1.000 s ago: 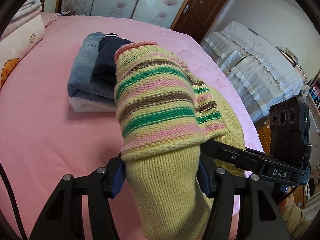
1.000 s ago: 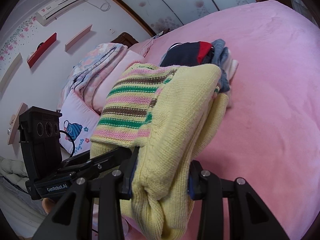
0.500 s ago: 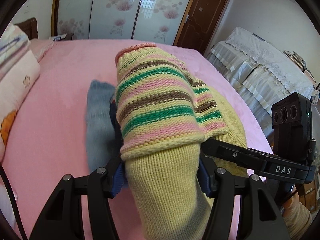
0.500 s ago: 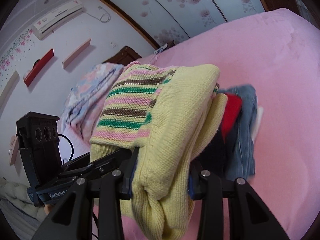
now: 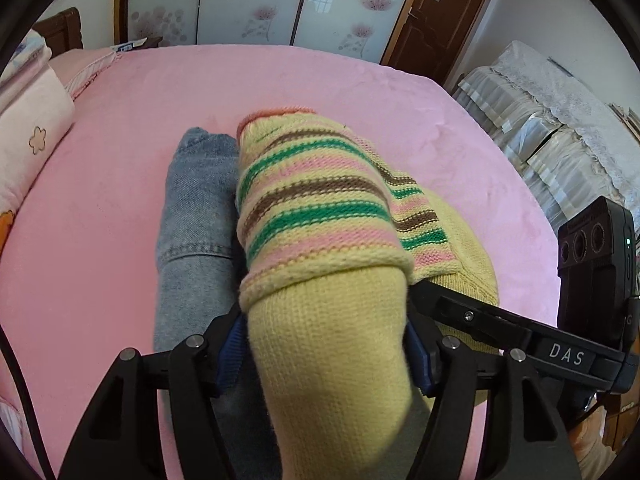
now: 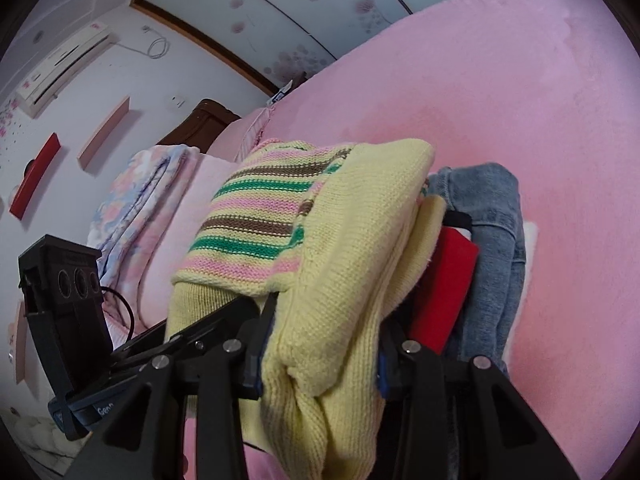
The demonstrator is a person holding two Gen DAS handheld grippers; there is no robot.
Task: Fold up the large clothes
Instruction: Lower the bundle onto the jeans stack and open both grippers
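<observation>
A folded yellow knit sweater [image 5: 320, 208] with green, pink and brown stripes is held from both sides over a pile of folded clothes. The left gripper [image 5: 326, 344] has its blue pads against the sweater's plain yellow end, and its jaws are opening. The right gripper [image 6: 320, 356] is shut on the sweater [image 6: 360, 220] at its thick folded edge. Under and beside the sweater lie folded blue jeans [image 5: 196, 200], and the right wrist view also shows the jeans [image 6: 492, 216] and a red garment [image 6: 444, 280]. The sweater hides most of the pile.
The pile lies on a pink bed [image 5: 120, 120]. Pillows [image 5: 28, 136] and folded quilts [image 6: 132, 200] are stacked at the headboard end. Lace-covered furniture [image 5: 540, 120] stands past the bed's right edge, with a brown door [image 5: 436, 12] behind.
Both grippers carried the sweater across the bed and down onto the pile of folded clothes, which has come from further off to right under the sweater.
</observation>
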